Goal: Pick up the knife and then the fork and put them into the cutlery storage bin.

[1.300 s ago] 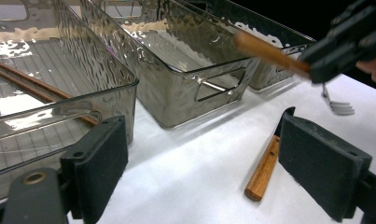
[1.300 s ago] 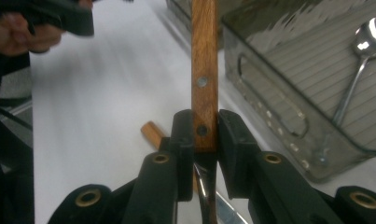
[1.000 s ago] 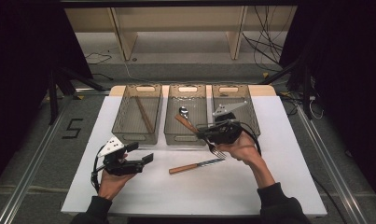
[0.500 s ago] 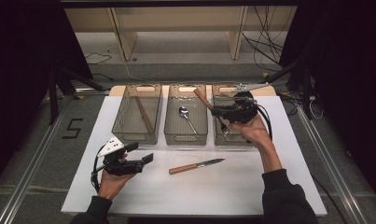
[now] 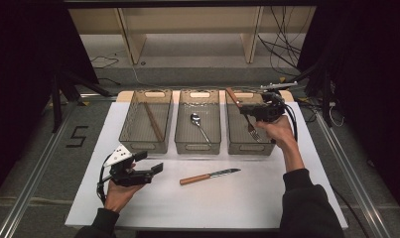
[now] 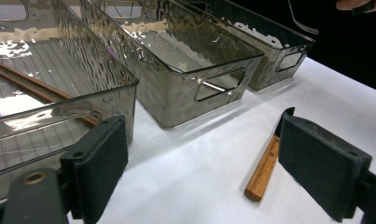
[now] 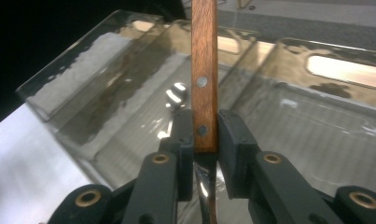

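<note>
Right gripper [image 5: 248,110] at upper right of high view pinched wooden-handled fork [image 5: 243,114] above rightmost bin [image 5: 233,144]. Left gripper [image 5: 150,162] at lower left held jaws spread, nothing between them. Knife [image 5: 210,175] lay at lower centre on white table [image 5: 237,203].

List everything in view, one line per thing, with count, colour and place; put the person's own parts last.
bins: three, smoky clear plastic, side by side at the far part of the white board.
chopsticks: brown, count unclear, in the left bin.
spoon: one, silver, in the middle bin.
fork: one, wooden handle with metal tines, clamped in the right gripper over the right bin.
knife: one, wooden handle with metal blade, on the board in front of the bins.
white board: one, white, under everything.
left gripper: one, black, jaws open, near left of the board.
right gripper: one, black, above the right bin.
</note>
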Demonstrator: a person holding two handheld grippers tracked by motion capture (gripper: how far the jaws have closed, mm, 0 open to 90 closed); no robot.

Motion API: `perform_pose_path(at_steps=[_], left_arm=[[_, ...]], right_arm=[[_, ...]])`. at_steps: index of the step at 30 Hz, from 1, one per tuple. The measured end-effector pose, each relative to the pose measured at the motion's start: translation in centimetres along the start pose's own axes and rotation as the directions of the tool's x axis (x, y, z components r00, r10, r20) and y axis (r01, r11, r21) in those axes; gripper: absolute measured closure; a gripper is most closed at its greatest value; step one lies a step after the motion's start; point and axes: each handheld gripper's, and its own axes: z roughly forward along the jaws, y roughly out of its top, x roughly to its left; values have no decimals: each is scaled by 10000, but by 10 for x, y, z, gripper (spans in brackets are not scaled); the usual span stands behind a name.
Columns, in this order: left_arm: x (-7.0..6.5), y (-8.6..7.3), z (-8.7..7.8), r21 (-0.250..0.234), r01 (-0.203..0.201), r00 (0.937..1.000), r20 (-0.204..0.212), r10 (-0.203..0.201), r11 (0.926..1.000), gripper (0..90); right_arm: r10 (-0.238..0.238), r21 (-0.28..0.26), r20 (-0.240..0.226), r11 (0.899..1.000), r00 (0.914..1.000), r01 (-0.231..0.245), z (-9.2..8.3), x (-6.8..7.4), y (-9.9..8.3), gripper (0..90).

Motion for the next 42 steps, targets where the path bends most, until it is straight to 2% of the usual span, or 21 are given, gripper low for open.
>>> perform_pose_path(at_steps=[9,19,29,35,42], left_arm=[[0,0,-1,-9,-12,10000,5,12,10000,158],[0,0,0,-22,-14,10000,15,14,10000,158],[0,0,0,-1,-61,10000,22,61,10000,158],[0,0,-1,-27,-22,10000,25,22,10000,158],[0,0,-1,-38,-37,10000,20,38,10000,158]], right_arm=[[501,174,585,9985,9970,-512,10,-19,7,775],[836,806,1324,9922,9877,-948,30,-34,2,774],[870,1335,1691,9849,9817,-1103,44,-36,-2,774],[846,1400,1695,9841,9819,-1090,48,-36,-4,773],[923,1643,1863,9786,9781,-1236,55,-39,-7,772]])
